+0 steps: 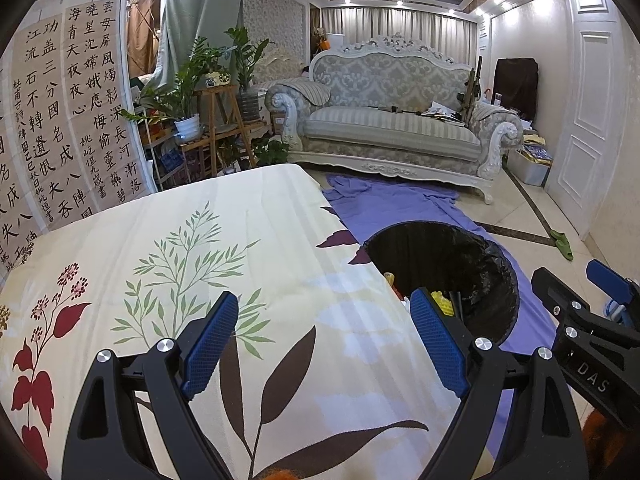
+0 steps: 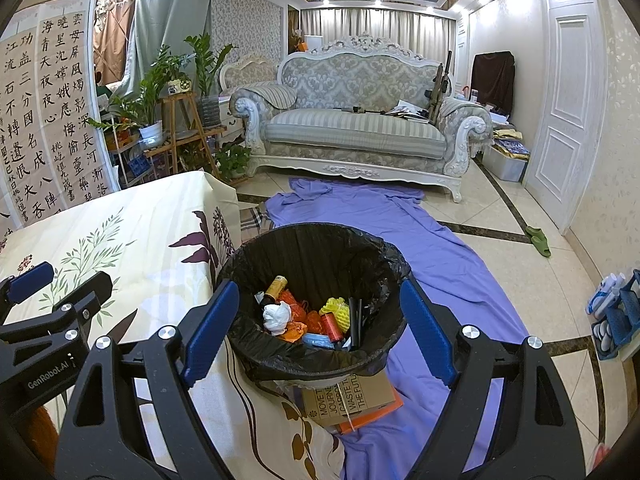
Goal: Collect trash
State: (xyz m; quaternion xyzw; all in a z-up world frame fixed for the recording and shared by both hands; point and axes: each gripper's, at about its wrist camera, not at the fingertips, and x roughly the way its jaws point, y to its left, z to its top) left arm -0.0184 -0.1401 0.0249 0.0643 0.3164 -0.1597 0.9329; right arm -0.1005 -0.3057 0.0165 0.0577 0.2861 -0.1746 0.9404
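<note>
Glossy cream floor tiles run back to an ornate carved sofa (image 2: 356, 128), and a wrinkled purple sheet (image 2: 440, 264) lies spread across them. Your left gripper (image 1: 324, 340) hangs over the surface (image 1: 200, 264), which is draped in smooth cream cloth printed with green sprigs, red blossoms and dark leaves; its jaws stand wide apart, blue ribbed pads touching nothing. Your right gripper (image 2: 316, 328) also has its jaws spread wide and empty. Just beyond and between its jaws sits the round trash bin (image 2: 320, 256), lined with a crinkled black plastic bag. Inside lies the trash (image 2: 312, 316): crumpled white paper, orange wrappers, a yellow foam net, a red cylinder and black sticks. Under the bin's near side rests a flat cardboard box (image 2: 352, 396).
</note>
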